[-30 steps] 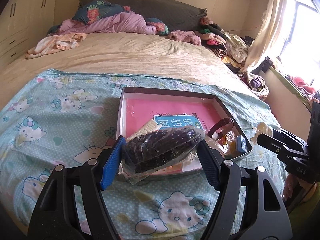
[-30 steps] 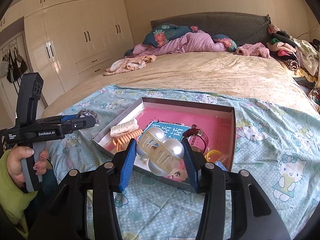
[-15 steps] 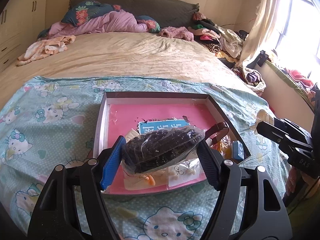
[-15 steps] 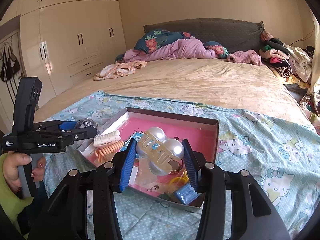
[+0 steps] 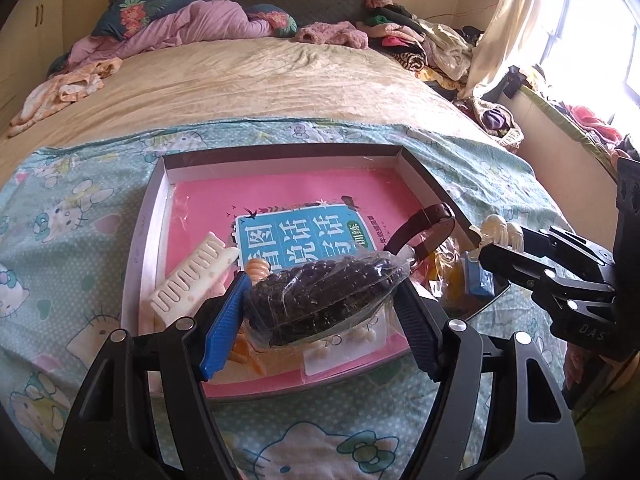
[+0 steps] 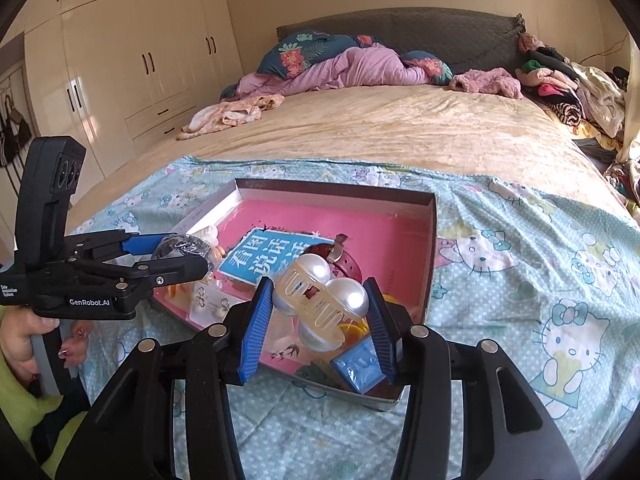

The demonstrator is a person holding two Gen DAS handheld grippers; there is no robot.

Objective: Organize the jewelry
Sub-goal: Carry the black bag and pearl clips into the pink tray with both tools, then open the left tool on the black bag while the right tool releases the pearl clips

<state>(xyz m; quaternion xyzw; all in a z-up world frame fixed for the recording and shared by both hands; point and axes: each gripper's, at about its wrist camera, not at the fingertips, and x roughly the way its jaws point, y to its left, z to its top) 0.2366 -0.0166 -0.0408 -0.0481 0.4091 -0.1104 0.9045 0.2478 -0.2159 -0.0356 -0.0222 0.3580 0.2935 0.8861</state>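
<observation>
The left gripper (image 5: 324,300) clamps a bag of dark beads (image 5: 328,296) over the box's (image 5: 280,156) near edge. The right gripper (image 6: 320,308) clamps a pearl hair claw (image 6: 320,300) above its near right corner.

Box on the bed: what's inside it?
Box holds a pink book, white comb, brown strap, blue packet, earring cards. The held items cover the rest.

Both wrist views look down along their jaws, sharing the nearby tray (image 5: 140,236) (image 6: 430,256).

Purple quilt (image 6: 360,68), white wardrobe (image 6: 120,60), clothes pile (image 5: 420,44), curtain (image 5: 504,28)
</observation>
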